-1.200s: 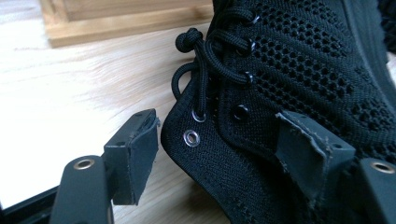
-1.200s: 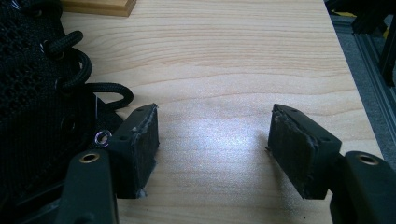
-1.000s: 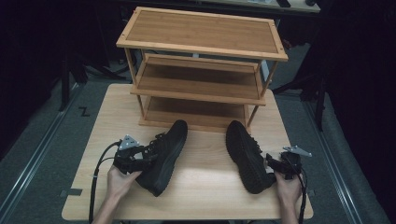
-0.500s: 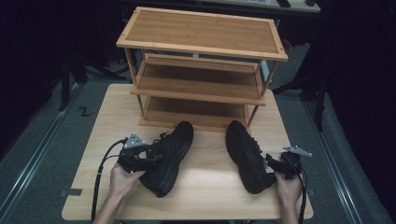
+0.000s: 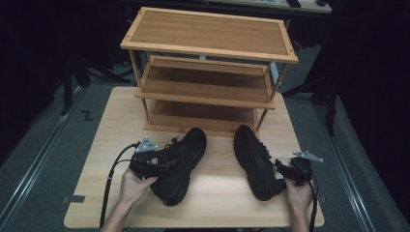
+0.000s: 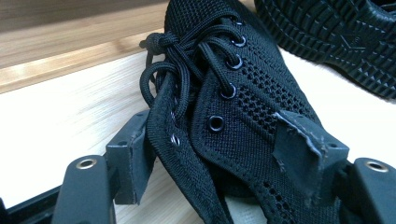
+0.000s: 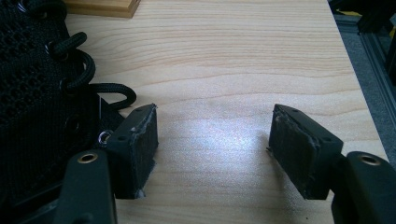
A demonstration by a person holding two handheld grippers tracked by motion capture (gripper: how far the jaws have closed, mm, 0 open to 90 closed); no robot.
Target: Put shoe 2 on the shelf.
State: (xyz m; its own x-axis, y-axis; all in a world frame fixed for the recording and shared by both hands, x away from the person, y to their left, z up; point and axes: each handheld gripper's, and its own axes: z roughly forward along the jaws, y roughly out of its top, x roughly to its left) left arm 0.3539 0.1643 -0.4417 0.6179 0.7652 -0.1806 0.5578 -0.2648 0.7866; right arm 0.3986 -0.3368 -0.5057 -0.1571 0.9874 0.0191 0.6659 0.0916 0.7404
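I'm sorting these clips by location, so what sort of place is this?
Probably a lab or studio set up for recording, not a home. A small wooden table stands on grey flooring in a dark room, with a bamboo shoe rack and two black shoes on it, and dark stands around it.

Wooden table (image 5: 111, 125) bears bamboo shelf rack (image 5: 208, 72), two black shoes (image 5: 181, 164) (image 5: 256, 162).

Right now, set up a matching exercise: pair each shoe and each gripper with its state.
Things:
1. left shoe
2. right shoe
3. left gripper
4. right gripper

States:
A. jaws spread, nothing between them
B. jaws on either side of a shoe's collar
C. lying beside an open gripper, ungripped
D. gripped at its collar, toe towards the rack

Pairs: 1-D, 2-C, 3-B, 4-A
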